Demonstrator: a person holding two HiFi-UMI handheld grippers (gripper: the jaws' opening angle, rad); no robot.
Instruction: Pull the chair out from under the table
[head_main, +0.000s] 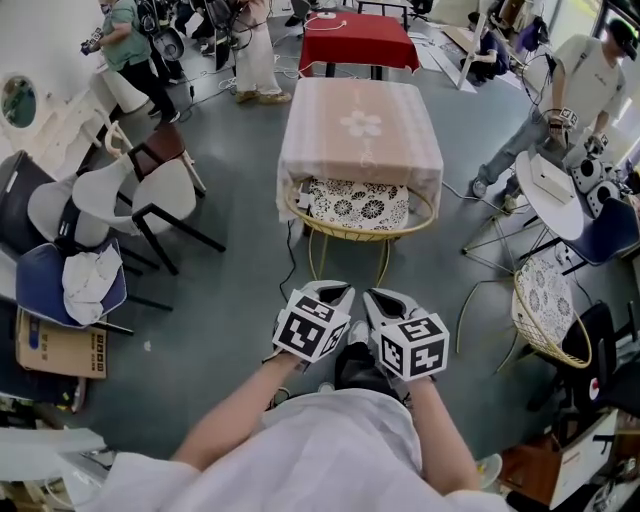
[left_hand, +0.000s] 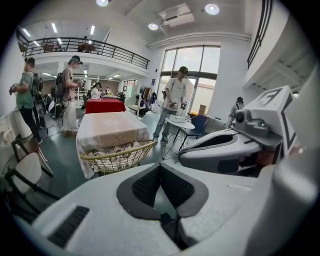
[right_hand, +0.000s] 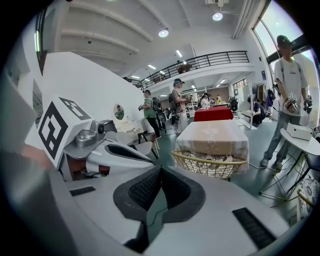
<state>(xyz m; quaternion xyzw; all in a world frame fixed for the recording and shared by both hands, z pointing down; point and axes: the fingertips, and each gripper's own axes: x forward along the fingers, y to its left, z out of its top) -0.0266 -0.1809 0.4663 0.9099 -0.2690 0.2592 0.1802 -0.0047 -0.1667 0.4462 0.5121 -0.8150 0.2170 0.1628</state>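
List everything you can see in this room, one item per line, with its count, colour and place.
table: one, pale pink cloth, centre
wire chair: one, yellow, tucked under that table
second wire chair: one, yellow, right
red table: one, far behind
round table: one, white, right
white chairs: several, left
blue chair: one, left, white cloth on it
cardboard box: one, brown, lower left
bystanders: at least four, far edges
left gripper: one, grey, shut, empty
right gripper: one, grey, shut, empty, beside it
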